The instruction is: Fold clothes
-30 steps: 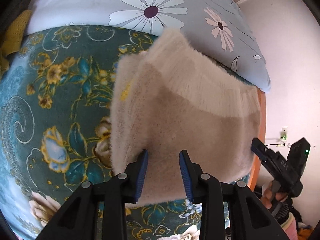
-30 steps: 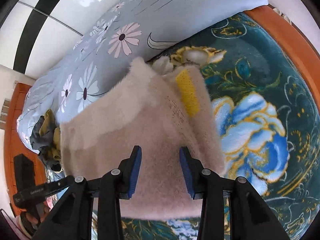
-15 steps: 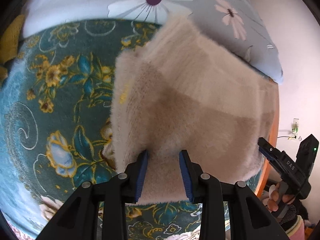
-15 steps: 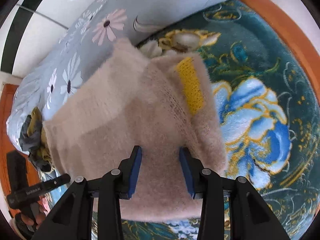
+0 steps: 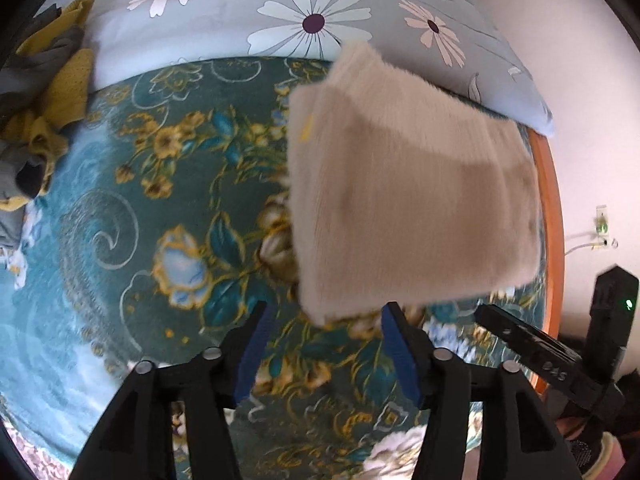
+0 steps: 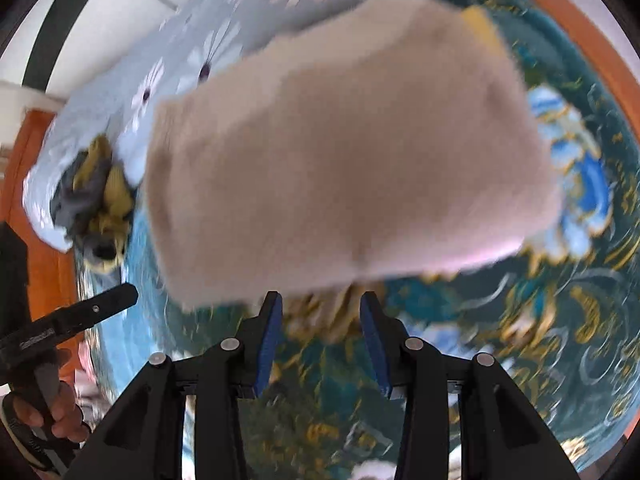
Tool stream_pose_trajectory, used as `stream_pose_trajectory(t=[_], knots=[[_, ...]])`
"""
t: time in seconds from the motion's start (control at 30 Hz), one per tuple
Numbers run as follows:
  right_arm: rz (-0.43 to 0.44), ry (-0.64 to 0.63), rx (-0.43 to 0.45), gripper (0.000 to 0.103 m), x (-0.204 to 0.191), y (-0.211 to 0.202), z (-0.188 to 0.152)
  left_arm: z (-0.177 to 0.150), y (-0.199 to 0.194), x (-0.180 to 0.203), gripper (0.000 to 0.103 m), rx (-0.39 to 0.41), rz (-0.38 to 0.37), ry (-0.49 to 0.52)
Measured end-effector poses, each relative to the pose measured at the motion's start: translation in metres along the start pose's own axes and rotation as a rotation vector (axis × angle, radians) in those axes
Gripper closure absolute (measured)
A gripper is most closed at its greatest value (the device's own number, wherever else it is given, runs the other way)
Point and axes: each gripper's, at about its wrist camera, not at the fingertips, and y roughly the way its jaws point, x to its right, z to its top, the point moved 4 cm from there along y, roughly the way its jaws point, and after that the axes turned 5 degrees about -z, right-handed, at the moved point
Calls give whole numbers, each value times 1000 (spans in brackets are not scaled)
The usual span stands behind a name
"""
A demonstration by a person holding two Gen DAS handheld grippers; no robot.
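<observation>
On a bed (image 5: pixel 120 240) with a teal floral blanket, a folded beige sweater (image 5: pixel 408 200) lies just past both tools, the left gripper (image 5: pixel 326 344) and right gripper (image 6: pixel 320 340) opening with nothing between them, apparently to release the finished fold.

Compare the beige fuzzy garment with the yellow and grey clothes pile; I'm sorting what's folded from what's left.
1. The beige fuzzy garment is a flat, squared-off fold; the yellow and grey clothes pile is crumpled.
2. The garment is one pale colour with a small yellow patch; the pile mixes mustard and grey.
3. The garment lies centrally; the pile sits at the bed's edge.
Both rest on the teal floral blanket.
</observation>
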Motion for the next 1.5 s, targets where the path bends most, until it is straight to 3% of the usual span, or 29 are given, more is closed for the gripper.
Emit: stream_pose_trajectory(t=[0.23, 0.3, 0.37, 0.47, 0.83, 1.23, 1.37, 1.5], knots=[[-30, -4, -26, 31, -35, 2, -32, -36, -27, -13, 22, 35, -10, 44], [-51, -7, -15, 23, -45, -4, -36, -42, -33, -18, 20, 44, -21, 45], [-75, -8, -9, 20, -51, -10, -37, -47, -40, -22, 20, 60, -37, 39], [-121, -15, -2, 3, -58, -16, -37, -52, -49, -28, 13, 98, -74, 22], [-280, -19, 39, 1, -76, -34, -49, -51, -65, -50, 1, 168, -107, 2], [-353, 68, 5, 1, -74, -16, -55, -58, -41, -78, 0, 125, -63, -22], [-351, 104, 4, 1, -75, -11, -56, -56, -34, -80, 0, 158, -12, 12], [-385, 87, -2, 1, -74, -4, -53, -53, -21, -75, 0, 141, -11, 59]])
